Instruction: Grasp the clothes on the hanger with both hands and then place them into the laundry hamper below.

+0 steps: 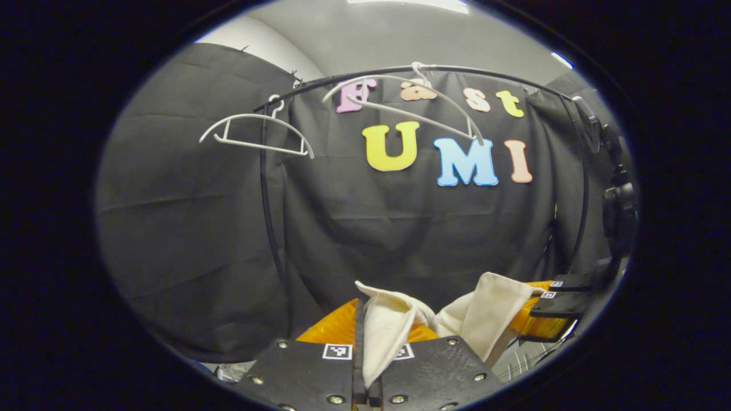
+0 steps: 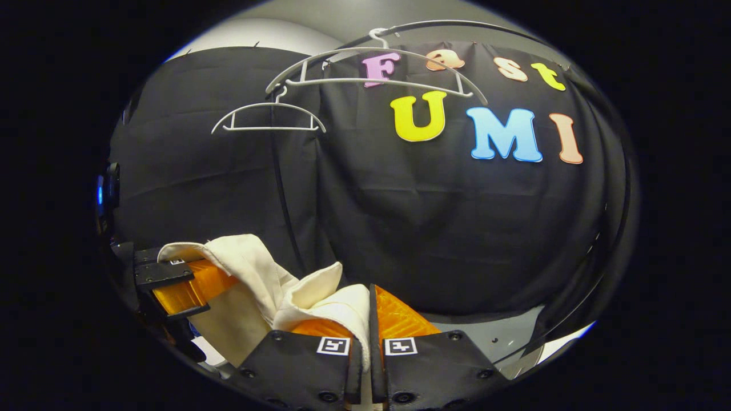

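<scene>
Your left gripper [image 1: 365, 348] and right gripper [image 2: 365, 337] are both clamped tight on the cream garment [image 1: 388, 325]. Hamper unseen below; release unevenly and one end could drape over its rim. Both hangers [image 1: 257, 131] hang bare, far above.

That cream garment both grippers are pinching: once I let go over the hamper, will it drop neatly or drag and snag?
The cream garment folds and sags between the left gripper and right gripper, so it is probably floppy and light. It will likely crumple as it falls. A loose fold could catch on a finger, so open wide.
</scene>
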The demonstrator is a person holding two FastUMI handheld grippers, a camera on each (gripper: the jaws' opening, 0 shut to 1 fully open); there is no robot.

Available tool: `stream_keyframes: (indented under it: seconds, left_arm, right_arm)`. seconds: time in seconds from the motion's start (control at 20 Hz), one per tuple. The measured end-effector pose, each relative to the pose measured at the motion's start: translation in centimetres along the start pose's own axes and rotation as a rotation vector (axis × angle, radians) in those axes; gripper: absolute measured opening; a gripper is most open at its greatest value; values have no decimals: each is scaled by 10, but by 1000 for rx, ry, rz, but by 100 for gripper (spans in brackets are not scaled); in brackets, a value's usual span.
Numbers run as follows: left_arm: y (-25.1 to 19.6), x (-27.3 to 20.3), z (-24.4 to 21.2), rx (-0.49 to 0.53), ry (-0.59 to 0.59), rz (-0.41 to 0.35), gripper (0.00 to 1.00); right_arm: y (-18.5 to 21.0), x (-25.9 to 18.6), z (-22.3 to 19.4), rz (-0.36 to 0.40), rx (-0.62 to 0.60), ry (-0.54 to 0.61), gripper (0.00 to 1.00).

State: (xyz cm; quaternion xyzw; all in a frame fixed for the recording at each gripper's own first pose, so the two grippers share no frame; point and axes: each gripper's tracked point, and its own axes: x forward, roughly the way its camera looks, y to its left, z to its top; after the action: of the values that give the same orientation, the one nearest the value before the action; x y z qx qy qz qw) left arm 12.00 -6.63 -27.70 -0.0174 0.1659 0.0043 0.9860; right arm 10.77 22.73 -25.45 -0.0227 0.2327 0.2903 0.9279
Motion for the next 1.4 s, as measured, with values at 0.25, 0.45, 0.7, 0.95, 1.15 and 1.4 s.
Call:
stream_keyframes:
  seconds: [0.25, 0.45, 0.7, 0.95, 1.15, 1.4]
  left_arm:
    - [3, 17, -70, 1, 97, -2, 2]
    - [11, 25, -119, 4, 198, 13, 2]
    - [22, 23, -189, 6, 355, 13, 2]
    - [21, 19, -221, 45, 461, -2, 3]
    - [21, 11, -221, 48, 484, -21, 5]
    - [28, 4, -212, 73, 465, -26, 70]
  right_arm:
    - [-3, 14, -57, -42, 24, 101, 8]
    - [-4, 27, -95, -74, 33, 177, 8]
    - [-1, 32, -145, -107, 55, 296, 8]
    - [-3, 27, -176, -133, 75, 425, 8]
    - [0, 21, -175, -139, 56, 476, 13]
    - [7, 18, -160, -117, 44, 455, 43]
